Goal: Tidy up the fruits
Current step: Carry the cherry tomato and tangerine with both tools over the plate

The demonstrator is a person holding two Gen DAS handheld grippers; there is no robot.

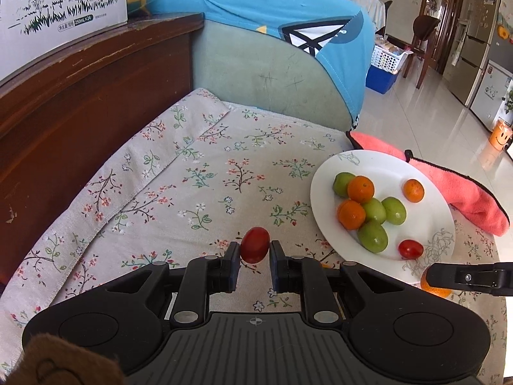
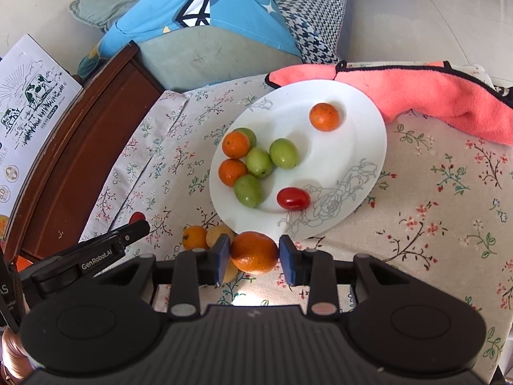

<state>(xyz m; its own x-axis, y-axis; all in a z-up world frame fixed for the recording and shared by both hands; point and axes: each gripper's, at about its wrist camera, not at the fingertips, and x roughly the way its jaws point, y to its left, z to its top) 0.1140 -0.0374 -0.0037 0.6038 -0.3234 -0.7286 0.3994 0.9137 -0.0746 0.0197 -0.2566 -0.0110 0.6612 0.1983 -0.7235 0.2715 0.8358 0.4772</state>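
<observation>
A floral cloth (image 1: 205, 173) covers the desk, with a dark wooden cabinet (image 1: 80, 96) along its left edge, a pale green sofa (image 1: 256, 77) draped in blue fabric (image 1: 288, 16) at the far side, and glossy tiled floor (image 1: 433, 118) beyond. A pink towel (image 2: 416, 96) lies at the far right, touching the white plate (image 2: 362, 134), which holds green fruits, three small oranges and one cherry tomato (image 2: 293, 198). The left claw (image 1: 255, 250) angles downward over the cloth, closed tight on a red cherry tomato (image 1: 255, 244). The right claw (image 2: 255, 253) tilts down at the plate's near edge, its pads pressing a small orange (image 2: 255, 252). Another orange (image 2: 194, 237) lies on the cloth just left.
</observation>
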